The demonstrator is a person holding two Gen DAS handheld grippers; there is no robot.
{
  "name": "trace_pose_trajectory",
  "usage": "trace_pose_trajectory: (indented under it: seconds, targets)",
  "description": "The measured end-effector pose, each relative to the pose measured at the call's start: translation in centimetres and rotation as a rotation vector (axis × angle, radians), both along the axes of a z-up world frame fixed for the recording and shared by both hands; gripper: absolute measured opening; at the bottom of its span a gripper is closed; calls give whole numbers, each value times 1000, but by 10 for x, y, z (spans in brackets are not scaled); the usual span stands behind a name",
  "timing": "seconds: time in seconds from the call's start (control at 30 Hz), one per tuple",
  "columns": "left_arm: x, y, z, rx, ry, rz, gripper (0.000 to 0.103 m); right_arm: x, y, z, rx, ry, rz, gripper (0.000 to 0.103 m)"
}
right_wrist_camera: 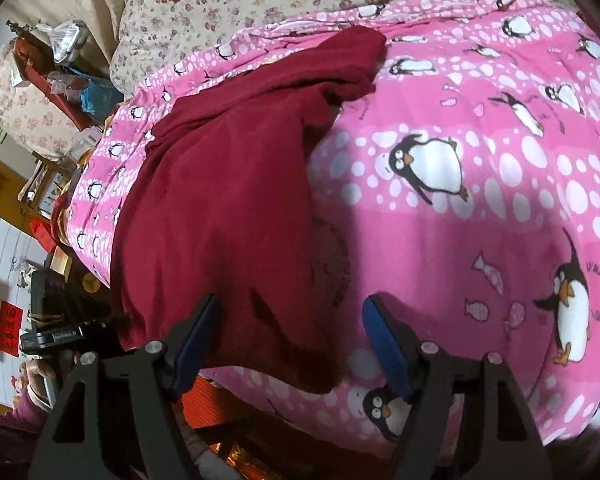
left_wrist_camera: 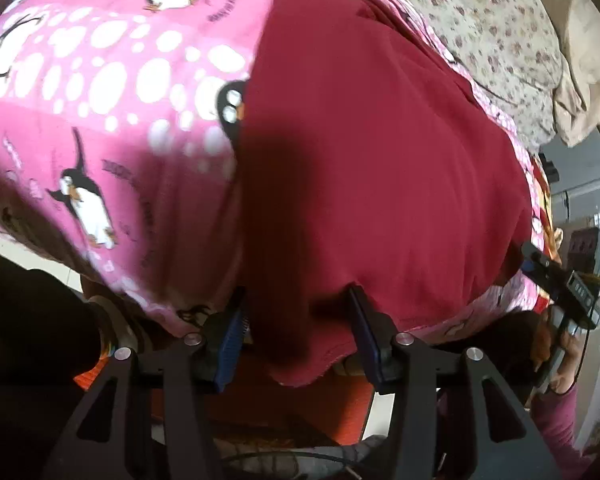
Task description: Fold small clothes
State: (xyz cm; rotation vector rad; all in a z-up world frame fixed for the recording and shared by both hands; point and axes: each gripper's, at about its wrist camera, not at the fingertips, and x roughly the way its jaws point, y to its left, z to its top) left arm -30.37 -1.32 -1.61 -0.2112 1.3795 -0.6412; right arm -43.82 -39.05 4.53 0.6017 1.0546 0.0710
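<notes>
— Both tongs gape: the left tongs (left_wrist_camera: pixel 298 334) straddle the near hem of the maroon garment (left_wrist_camera: pixel 380 160), jaws apart on either side of it, nothing pinched

— And the right tongs (right_wrist_camera: pixel 292 344)?

— Equally spread, low over the garment's near corner, gripping nothing. The garment lies lengthwise on the pink penguin blanket (right_wrist_camera: pixel 480 220) on the bed, its near part fairly flat

— Farther off?

— Its far end is bunched and rumpled. Past it shows the floral bedding (right_wrist_camera: pixel 260 0). Folding looks barely begun; most of it remains
</notes>
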Motion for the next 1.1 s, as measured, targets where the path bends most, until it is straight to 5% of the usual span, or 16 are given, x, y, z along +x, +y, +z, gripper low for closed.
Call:
trace_pose_trajectory:
  seconds: [0.1,0.13,0.17,0.2,0.23,0.33,0.47,0.63,0.77,1.1]
  targets:
    - [-1,-4,0,-7,-8,-17,28,1,5,0,-24,-14,21,76]
    - [-1,-5,0,-10,-4,-25,15,2,8,-1,-40,-13,29,74]
    - [-2,-6,2,-20,0,-38,0,3,10,-1,-55,-10,39,57]
    - [-2,-5,6,-24,0,-42,0,3,14,-1,-70,-8,63,22]
    - [-2,-3,11,-35,0,-40,0,3,16,0,-71,-3,84,9]
    - [0,12,39,-107,-27,-44,0,-7,20,17,-44,-46,114,8]
    - [-6,41,82,-105,-140,-38,0,-34,22,43,68,-91,141,8]
    - [-11,61,75,-53,-127,-20,0,-52,43,24,125,-9,185,7]
    - [-10,60,77,-98,-122,-16,0,-48,48,6,153,35,173,7]
    - [44,34,138,-259,-256,6,0,-15,7,65,221,-166,70,8]
